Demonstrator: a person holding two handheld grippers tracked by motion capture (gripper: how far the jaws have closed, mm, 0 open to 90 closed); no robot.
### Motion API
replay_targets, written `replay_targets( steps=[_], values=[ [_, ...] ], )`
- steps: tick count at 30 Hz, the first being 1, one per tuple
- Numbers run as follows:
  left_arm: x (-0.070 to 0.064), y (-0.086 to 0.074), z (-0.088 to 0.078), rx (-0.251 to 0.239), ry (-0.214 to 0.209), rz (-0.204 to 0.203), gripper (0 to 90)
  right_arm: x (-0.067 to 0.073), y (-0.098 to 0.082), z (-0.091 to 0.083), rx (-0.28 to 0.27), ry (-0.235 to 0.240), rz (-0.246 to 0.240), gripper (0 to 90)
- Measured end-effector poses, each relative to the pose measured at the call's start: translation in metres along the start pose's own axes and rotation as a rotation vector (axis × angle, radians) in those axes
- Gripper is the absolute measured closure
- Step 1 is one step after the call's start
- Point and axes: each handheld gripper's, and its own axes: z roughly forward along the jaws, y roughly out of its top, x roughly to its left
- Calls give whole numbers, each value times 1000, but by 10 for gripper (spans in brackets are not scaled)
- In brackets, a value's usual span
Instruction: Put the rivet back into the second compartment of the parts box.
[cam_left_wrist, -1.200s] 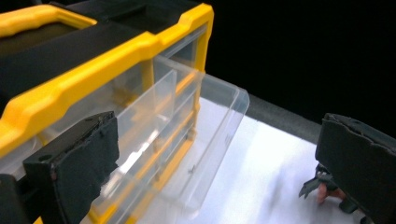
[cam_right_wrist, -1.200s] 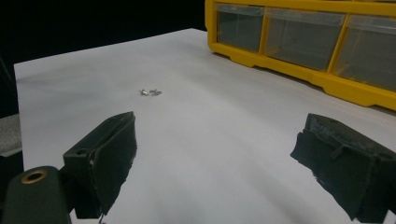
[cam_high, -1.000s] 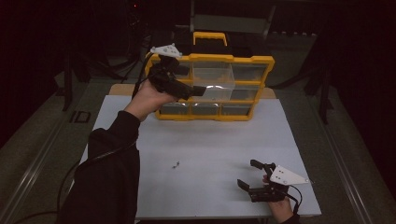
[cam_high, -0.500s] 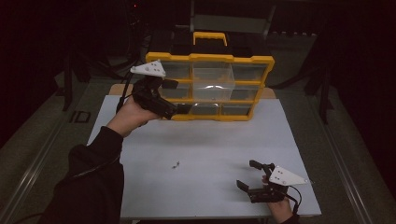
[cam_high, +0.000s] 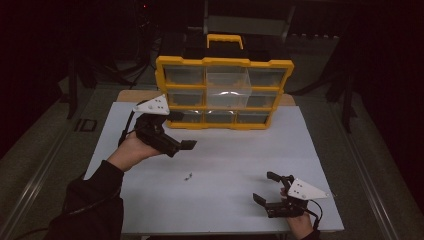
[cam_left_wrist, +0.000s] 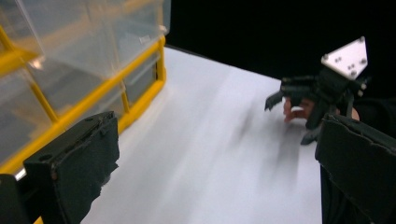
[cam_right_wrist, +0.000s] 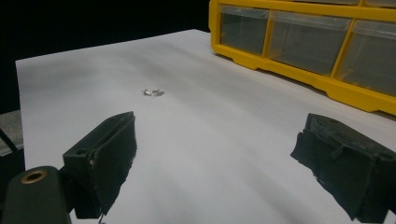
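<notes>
A yellow organizer (cam_high: 223, 92) with clear drawers stands upright at the back of the white table top (cam_high: 235, 155); a drawer front (cam_right_wrist: 303, 42) is also visible in the right gripper view. My left gripper (cam_high: 182, 131) hovers open just in front of the organizer's lower left corner, with nothing between its jaws (cam_left_wrist: 219, 140). Two small metal screws (cam_high: 187, 176) lie on the table nearer the person, also seen as the screws (cam_right_wrist: 153, 92) ahead of my right gripper. My right gripper (cam_high: 263, 186) rests open near the front right, empty (cam_right_wrist: 219, 154).
The organizer's black and yellow handle (cam_high: 225, 41) sticks up behind it. Dark cables and stands surround the table. The table's front edge (cam_high: 225, 233) runs close to the right hand. From the left gripper view, the right gripper (cam_left_wrist: 289, 116) shows far off.
My left gripper has come down and back from the organizer's upper left drawers to a spot just above the table in front of it. The right gripper has stayed put.
</notes>
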Motion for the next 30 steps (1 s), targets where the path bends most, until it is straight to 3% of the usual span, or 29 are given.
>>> replay_targets(
  steps=[5,17,23,30],
  values=[
    [-4,-16,3,2,-2,1,0,0,0,0,4,-2,0,109],
    [-9,-81,25,43,-22,-13,30,1,-1,2,13,-6,-5,109],
    [-8,-109,36,51,-25,-23,134,1,-1,2,13,-4,-3,109],
    [-4,-132,52,117,-12,-41,221,1,-2,2,18,-1,-4,109]
  ],
)
